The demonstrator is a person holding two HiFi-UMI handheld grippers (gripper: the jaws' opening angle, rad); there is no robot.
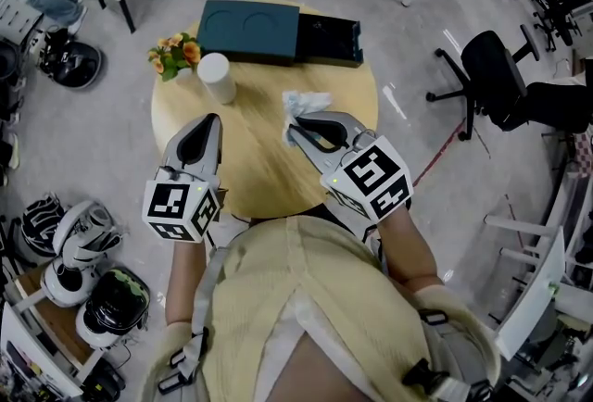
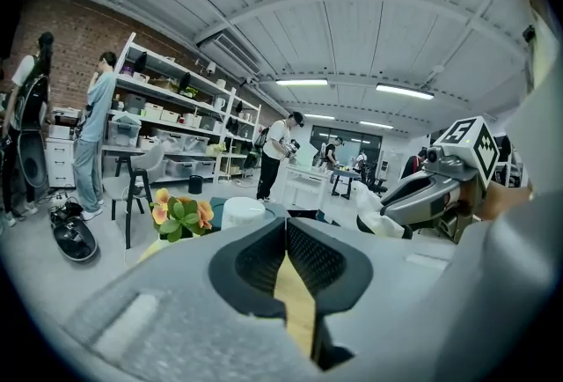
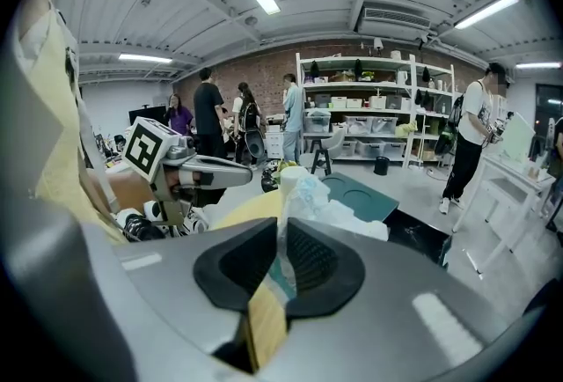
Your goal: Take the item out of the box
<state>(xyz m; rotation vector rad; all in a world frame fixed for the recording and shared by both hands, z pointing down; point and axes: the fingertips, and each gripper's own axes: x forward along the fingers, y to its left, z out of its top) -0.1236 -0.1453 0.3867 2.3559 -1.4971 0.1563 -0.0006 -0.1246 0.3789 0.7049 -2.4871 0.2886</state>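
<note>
Head view shows the box (image 1: 248,31) lying at the far edge of the round table (image 1: 259,173), well ahead of both grippers. It is dark teal, with two round hollows in its top. Its black tray (image 1: 326,39) sticks out on the side toward the right gripper, and the tray's inside is too dark to show any contents.

The item (image 1: 306,104), a crumpled white thing in thin clear wrap, is out of the box. It hangs over the table at the tips of the right gripper (image 1: 295,127), between that gripper and the tray. The right gripper view shows the jaws pinched nearly together on a fold of the wrap, with the rest bunched up just past the tips.

The left gripper (image 1: 211,120) hovers over the near left part of the table. Its jaws meet at the tips with nothing between them, and the left gripper view shows only the tabletop through the gap behind them.

A white cup (image 1: 215,76) stands just ahead of the left gripper. A small pot of orange flowers (image 1: 174,53) stands beyond it and further left, near the box's left end. The cup lies between the left gripper and the box. The item itself sits between the right gripper and the tray.

A black office chair (image 1: 491,67) stands on the floor well off to the right of the right gripper.
</note>
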